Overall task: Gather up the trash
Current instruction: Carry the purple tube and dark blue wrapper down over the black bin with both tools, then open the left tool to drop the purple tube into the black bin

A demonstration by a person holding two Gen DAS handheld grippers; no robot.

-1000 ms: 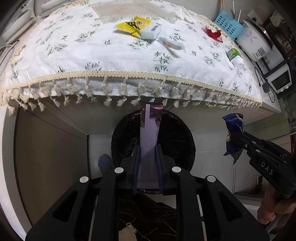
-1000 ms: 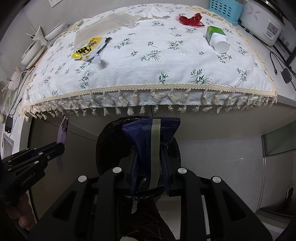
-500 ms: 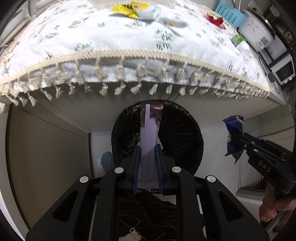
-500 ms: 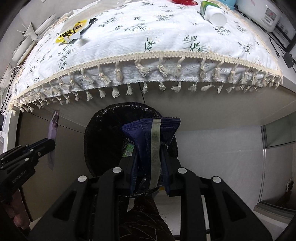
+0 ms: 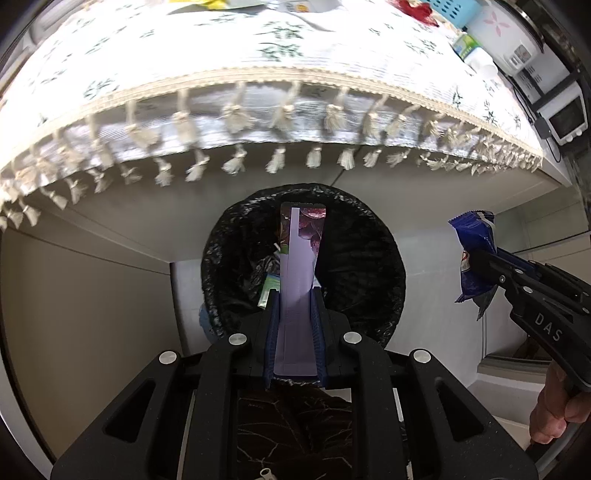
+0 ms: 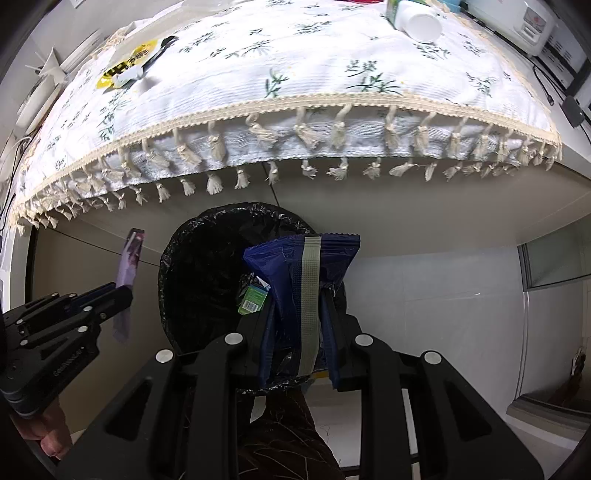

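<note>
Hand-held gripper (image 5: 294,314) with purple wrapper (image 5: 298,266) above bin rim (image 5: 397,273).

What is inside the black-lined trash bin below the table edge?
Inside the trash bin, a green-and-white wrapper and crumpled dark plastic show. The purple wrapper in the left gripper covers the rest.

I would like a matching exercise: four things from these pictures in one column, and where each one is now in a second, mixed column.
Things:
1. purple wrapper
2. blue wrapper
3. white bottle
4. green carton

Places:
A. lying on the flowered tablecloth
B. inside the black bin
C. clamped in the left tongs
D. clamped in the right tongs

Pairs: 1-C, 2-D, 3-A, 4-B
</note>
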